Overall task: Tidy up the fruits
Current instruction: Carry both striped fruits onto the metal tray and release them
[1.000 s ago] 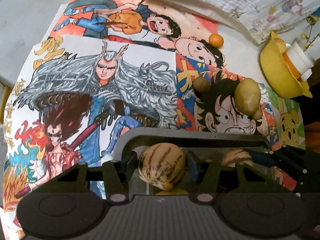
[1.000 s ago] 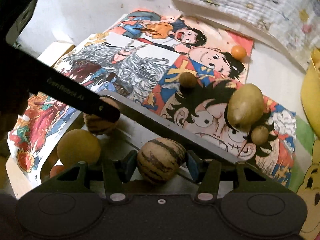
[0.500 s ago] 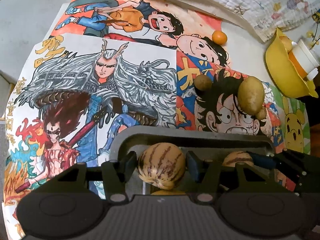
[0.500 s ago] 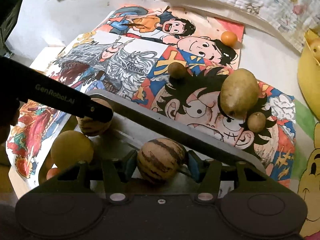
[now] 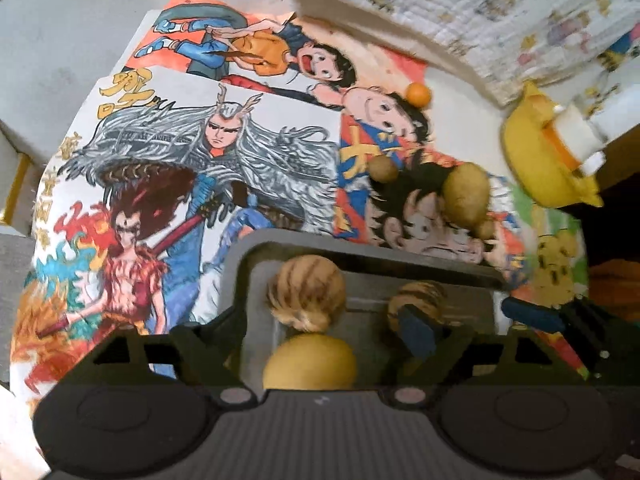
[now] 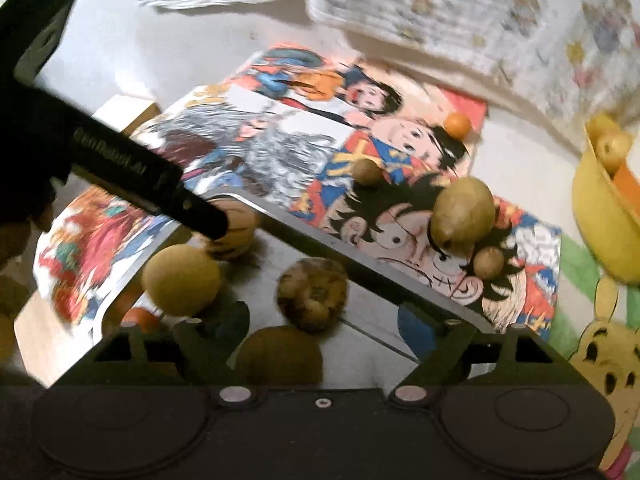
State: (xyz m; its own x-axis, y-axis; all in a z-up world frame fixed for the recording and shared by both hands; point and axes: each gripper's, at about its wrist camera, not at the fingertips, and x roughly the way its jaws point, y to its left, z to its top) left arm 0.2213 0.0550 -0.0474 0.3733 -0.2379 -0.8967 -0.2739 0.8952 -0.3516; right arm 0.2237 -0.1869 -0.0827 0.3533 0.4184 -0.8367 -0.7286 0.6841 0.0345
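Note:
A grey metal tray (image 5: 360,246) (image 6: 372,264) lies on cartoon posters. In the left wrist view a striped melon (image 5: 306,296) sits in it between the spread fingers of my left gripper (image 5: 326,326), which is open, with a yellow fruit (image 5: 310,364) below and a second striped melon (image 5: 416,300) to the right. In the right wrist view my right gripper (image 6: 320,322) is open around that second striped melon (image 6: 312,300), resting in the tray. A yellow fruit (image 6: 180,280) and the other melon (image 6: 234,232) lie left, under the left gripper's finger (image 6: 160,184).
On the posters beyond the tray lie a large potato-like fruit (image 6: 462,214), two small brown fruits (image 6: 367,172) (image 6: 488,262) and a small orange (image 6: 458,125). A yellow bowl (image 6: 600,216) stands at the right. Quilted cloth (image 5: 480,20) lies at the back.
Both grippers have opened and let go of their striped melons, which now rest in the tray. Both grippers have pulled back a little.

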